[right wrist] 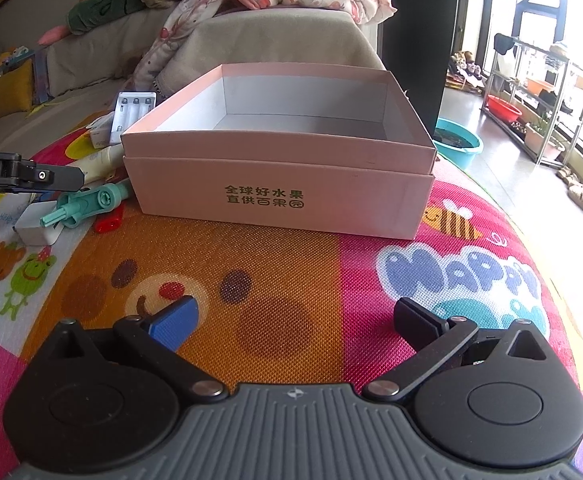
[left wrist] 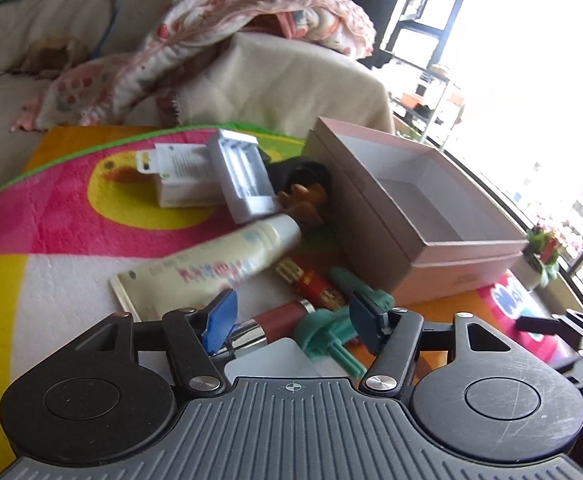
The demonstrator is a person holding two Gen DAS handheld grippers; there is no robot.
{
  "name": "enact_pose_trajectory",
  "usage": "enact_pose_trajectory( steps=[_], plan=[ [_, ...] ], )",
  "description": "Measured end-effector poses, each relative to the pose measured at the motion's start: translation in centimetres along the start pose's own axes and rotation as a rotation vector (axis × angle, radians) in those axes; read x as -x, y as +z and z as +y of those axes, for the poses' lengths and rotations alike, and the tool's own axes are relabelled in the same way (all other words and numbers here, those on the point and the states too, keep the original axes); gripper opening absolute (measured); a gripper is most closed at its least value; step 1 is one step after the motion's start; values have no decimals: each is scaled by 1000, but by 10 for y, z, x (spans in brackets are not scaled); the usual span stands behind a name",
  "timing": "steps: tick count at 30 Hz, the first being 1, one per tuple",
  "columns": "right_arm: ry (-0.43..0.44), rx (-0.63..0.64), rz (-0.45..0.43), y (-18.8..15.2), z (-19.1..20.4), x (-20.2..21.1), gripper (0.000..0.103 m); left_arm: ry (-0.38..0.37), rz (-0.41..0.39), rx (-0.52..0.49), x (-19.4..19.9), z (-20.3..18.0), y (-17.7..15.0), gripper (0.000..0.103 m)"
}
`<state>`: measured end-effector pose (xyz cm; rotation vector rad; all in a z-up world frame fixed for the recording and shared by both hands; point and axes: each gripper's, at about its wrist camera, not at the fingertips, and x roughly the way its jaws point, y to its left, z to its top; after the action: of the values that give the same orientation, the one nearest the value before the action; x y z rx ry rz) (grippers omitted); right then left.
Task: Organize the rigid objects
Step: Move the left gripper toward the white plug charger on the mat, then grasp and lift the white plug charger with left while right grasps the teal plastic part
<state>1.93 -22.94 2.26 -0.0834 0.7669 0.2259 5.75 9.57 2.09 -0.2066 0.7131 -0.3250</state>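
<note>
An empty pink box (right wrist: 283,184) stands open on the colourful mat; it also shows in the left wrist view (left wrist: 423,216). To its left lies a pile: a cream tube (left wrist: 211,268), a silver tray (left wrist: 243,176), a white carton (left wrist: 179,176), a brown figure (left wrist: 305,200), a red lighter (left wrist: 311,284), a maroon lipstick (left wrist: 275,320), a teal plastic toy (left wrist: 331,332) and a white block (left wrist: 271,360). My left gripper (left wrist: 293,320) is open, low over the lipstick and teal toy. My right gripper (right wrist: 297,324) is open and empty in front of the box.
A beige sofa (left wrist: 275,76) with a pink patterned blanket (left wrist: 219,24) stands behind the mat. A small potted plant (left wrist: 543,252) sits by the window. A teal basin (right wrist: 457,140) and a metal shelf rack (right wrist: 531,96) stand on the floor at the right.
</note>
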Motion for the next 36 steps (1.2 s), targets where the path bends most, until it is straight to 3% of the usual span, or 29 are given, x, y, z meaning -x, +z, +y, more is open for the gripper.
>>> enact_pose_trajectory(
  steps=[7, 9, 14, 18, 22, 27, 30, 36],
  plan=[
    [2, 2, -7, 0, 0, 0, 103, -55, 45, -70, 28, -29, -31, 67],
    [2, 1, -9, 0, 0, 0, 103, -26, 37, -137, 36, -43, -40, 67],
    [1, 2, -10, 0, 1, 0, 103, 136, 25, -351, 48, -68, -60, 68],
    [-1, 1, -14, -1, 1, 1, 103, 140, 26, -299, 51, -56, -60, 68],
    [-1, 0, -16, -1, 0, 1, 103, 48, 56, -233, 50, -52, -65, 68],
    [-1, 0, -16, -1, 0, 1, 103, -43, 66, -317, 57, -81, -78, 69],
    [-2, 0, -15, -1, 0, 1, 103, -6, 57, -337, 59, -90, -79, 68],
    [-2, -1, -13, -1, 0, 1, 103, 81, 112, -353, 56, -90, -82, 65]
  ],
)
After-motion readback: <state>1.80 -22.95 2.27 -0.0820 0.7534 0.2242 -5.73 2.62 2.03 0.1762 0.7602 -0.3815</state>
